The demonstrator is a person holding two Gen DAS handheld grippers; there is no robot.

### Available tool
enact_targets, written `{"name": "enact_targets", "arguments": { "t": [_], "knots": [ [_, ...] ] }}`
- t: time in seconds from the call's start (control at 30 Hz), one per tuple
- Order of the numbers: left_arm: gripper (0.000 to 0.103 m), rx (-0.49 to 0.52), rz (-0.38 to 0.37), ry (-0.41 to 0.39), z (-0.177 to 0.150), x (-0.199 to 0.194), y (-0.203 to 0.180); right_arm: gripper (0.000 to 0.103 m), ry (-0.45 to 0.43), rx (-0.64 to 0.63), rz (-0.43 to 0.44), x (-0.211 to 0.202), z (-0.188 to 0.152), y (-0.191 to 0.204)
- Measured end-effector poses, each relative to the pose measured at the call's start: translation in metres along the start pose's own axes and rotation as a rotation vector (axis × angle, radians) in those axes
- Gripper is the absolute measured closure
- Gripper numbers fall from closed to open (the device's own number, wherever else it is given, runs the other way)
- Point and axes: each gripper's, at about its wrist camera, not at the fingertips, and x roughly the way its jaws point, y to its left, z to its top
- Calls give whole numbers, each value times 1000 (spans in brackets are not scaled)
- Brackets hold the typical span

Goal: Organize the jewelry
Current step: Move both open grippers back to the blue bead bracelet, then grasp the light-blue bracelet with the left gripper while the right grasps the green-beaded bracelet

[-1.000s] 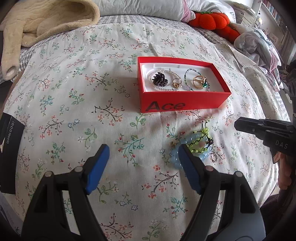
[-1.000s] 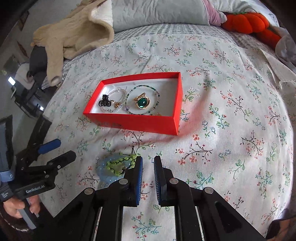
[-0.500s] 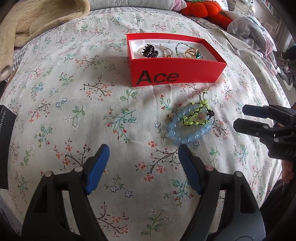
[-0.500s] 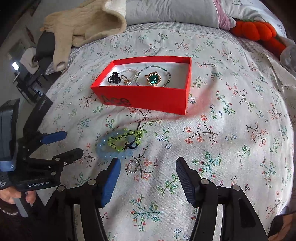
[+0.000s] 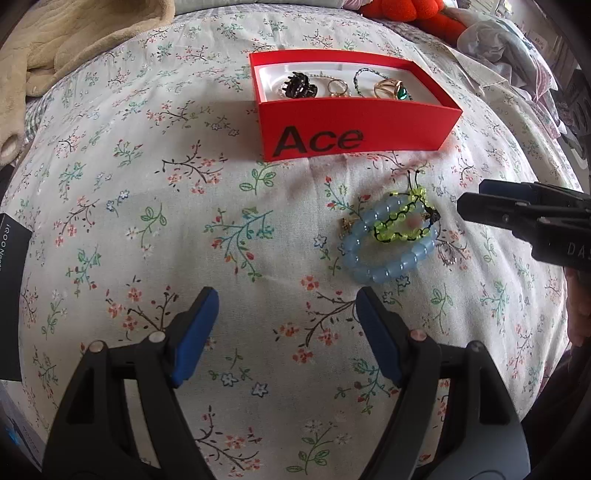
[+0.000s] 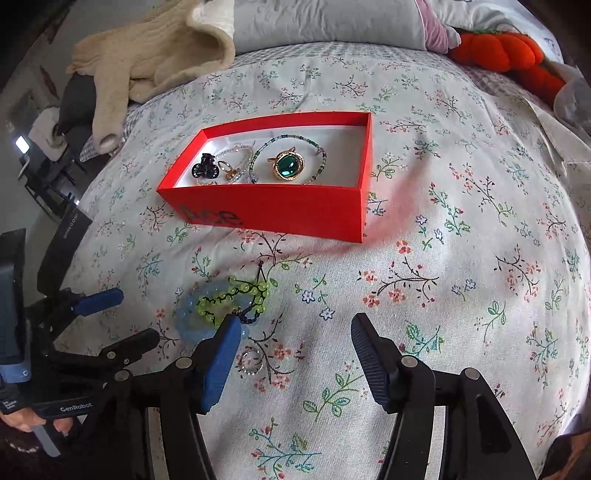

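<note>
A red "Ace" box [image 5: 354, 136] [image 6: 280, 210] sits on the floral bedspread and holds a black hair claw [image 6: 205, 170], rings, a green-stone ring [image 6: 289, 167] and a beaded necklace. In front of it lie a pale blue bead bracelet [image 5: 388, 262] [image 6: 192, 314], a yellow-green bead bracelet [image 5: 402, 221] [image 6: 232, 295] on top of it, and a small silver ring [image 6: 252, 363] [image 5: 448, 254]. My left gripper [image 5: 286, 332] is open and empty, left of the bracelets. My right gripper [image 6: 291, 354] is open and empty, just above the silver ring.
A beige knitted sweater [image 6: 147, 55] and a grey pillow [image 6: 325, 22] lie at the head of the bed. An orange plush pumpkin [image 6: 506, 51] sits at the back right. A black card [image 5: 11, 288] lies at the left edge of the bed.
My right gripper went from shut to wide open and drew back a little. Both grippers dropped lower toward the bedspread, so the bracelets and box look closer.
</note>
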Motion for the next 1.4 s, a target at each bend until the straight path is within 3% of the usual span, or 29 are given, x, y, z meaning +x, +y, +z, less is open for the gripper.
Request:
{"name": "enact_targets", "arguments": {
  "t": [0.13,0.27,0.43,0.53,1.0,1.17,1.3,1.4],
  "knots": [
    [26,14,43,9,2,-2,2,52,29,50,57,9,11,-2],
    [26,22,47,11,3,-5,4,66,70,85,84,23,17,0],
    [26,18,44,20,3,-5,6,76,110,114,126,38,21,4],
    [26,18,42,20,3,-6,7,93,111,125,144,42,23,7],
    [26,-24,-33,0,13,-5,3,98,5,87,104,-7,18,-6],
    [40,-50,-101,9,19,1,-8,98,-17,95,89,-22,14,-19],
    [58,-64,-133,46,24,11,-18,98,-25,102,78,-30,10,-29],
    [62,-68,-137,64,27,17,-25,98,-22,106,73,-33,6,-36]
  ]
}}
